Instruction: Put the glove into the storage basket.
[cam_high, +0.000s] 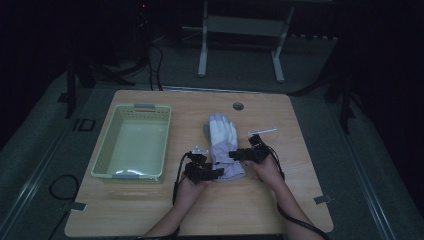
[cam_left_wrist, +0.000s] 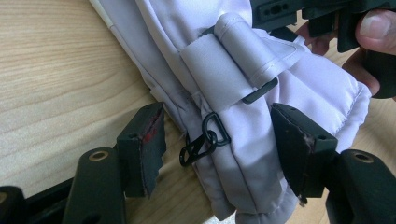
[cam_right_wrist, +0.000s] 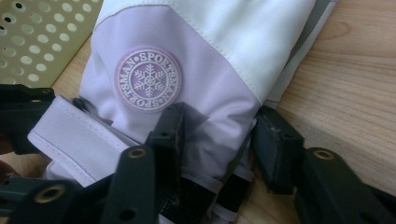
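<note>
A white and pale lilac ski glove (cam_high: 222, 135) lies flat in the middle of the wooden table (cam_high: 150, 210), fingers pointing away from me. My left gripper (cam_high: 212, 172) is at the near left corner of its cuff. In the left gripper view my left gripper (cam_left_wrist: 217, 112) stands open around the cuff edge and a small black clip (cam_left_wrist: 201, 144), with the left pad just clear of the fabric. My right gripper (cam_high: 235, 155) comes in from the right. In its own view my right gripper (cam_right_wrist: 219, 112) stands open astride the cuff below a round snowflake badge (cam_right_wrist: 148, 78).
A pale green perforated basket (cam_high: 107, 150) stands empty to the left of the glove, and its wall (cam_right_wrist: 37, 37) is close behind the cuff. A small white strip (cam_high: 262, 131) lies to the right of the glove. A round hole (cam_high: 238, 106) is near the table's far edge.
</note>
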